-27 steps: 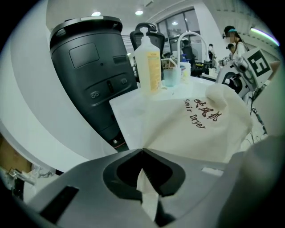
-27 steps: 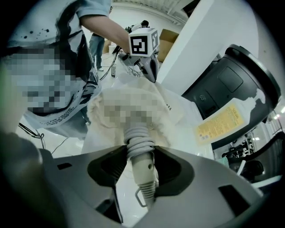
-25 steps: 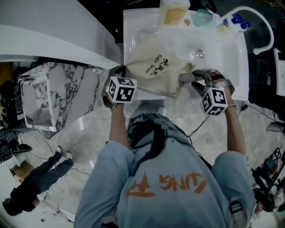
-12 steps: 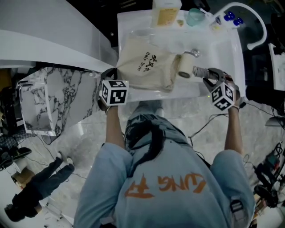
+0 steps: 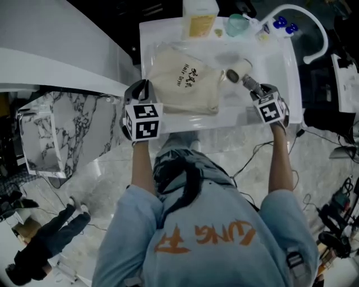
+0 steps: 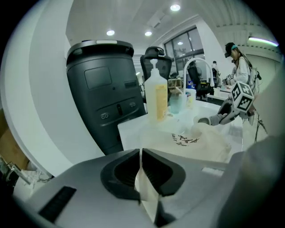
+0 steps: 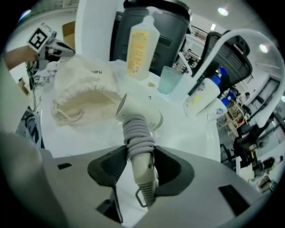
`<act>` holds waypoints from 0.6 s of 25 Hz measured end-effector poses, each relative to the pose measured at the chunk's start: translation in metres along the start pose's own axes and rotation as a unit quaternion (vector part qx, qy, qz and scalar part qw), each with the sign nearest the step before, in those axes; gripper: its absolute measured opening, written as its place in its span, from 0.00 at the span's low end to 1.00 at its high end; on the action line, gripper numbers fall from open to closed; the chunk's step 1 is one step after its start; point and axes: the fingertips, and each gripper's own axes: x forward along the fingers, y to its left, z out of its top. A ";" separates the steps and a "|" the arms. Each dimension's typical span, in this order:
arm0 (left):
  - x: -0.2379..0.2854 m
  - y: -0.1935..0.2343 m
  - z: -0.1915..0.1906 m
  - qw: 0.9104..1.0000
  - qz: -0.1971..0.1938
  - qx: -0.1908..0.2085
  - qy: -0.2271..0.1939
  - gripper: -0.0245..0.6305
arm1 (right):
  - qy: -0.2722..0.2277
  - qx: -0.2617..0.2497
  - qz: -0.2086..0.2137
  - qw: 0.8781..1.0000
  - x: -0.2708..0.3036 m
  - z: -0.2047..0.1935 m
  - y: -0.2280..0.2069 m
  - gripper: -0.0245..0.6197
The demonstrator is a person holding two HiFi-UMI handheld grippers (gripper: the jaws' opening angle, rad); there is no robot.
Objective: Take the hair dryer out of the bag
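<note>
On the white table, the cream cloth drawstring bag with black print is lying flat, its gathered mouth facing right. The left tongs are pinching a fold of cloth at the bag's near left corner, jaws almost together. The right tongs are clamping, jaws partly apart, the cord-wound handle of the white hair dryer, which is showing fully outside the bag, just right of its mouth. A yellow-labelled bottle and a pale green cup are standing at the far edge.

both arms forward, left gripper fingers tight on bag, right gripper on hair dryer
</note>
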 end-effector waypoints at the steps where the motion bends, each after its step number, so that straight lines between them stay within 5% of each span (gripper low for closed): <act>1: 0.001 -0.005 0.008 1.000 -0.002 0.005 -0.005 0.05 | -0.002 0.018 -0.005 1.000 0.003 0.006 -0.006 0.34; 7: 0.021 -0.009 0.001 0.999 -0.005 0.017 0.032 0.05 | 0.024 0.094 -0.013 0.995 0.041 0.013 -0.028 0.34; 11: 0.036 -0.010 -0.025 0.996 -0.038 0.007 0.078 0.05 | 0.169 0.179 0.009 0.969 0.053 -0.029 -0.018 0.34; 15: 0.042 -0.020 -0.026 0.994 -0.088 -0.008 0.068 0.08 | 0.177 0.189 0.006 0.966 0.084 -0.019 -0.030 0.34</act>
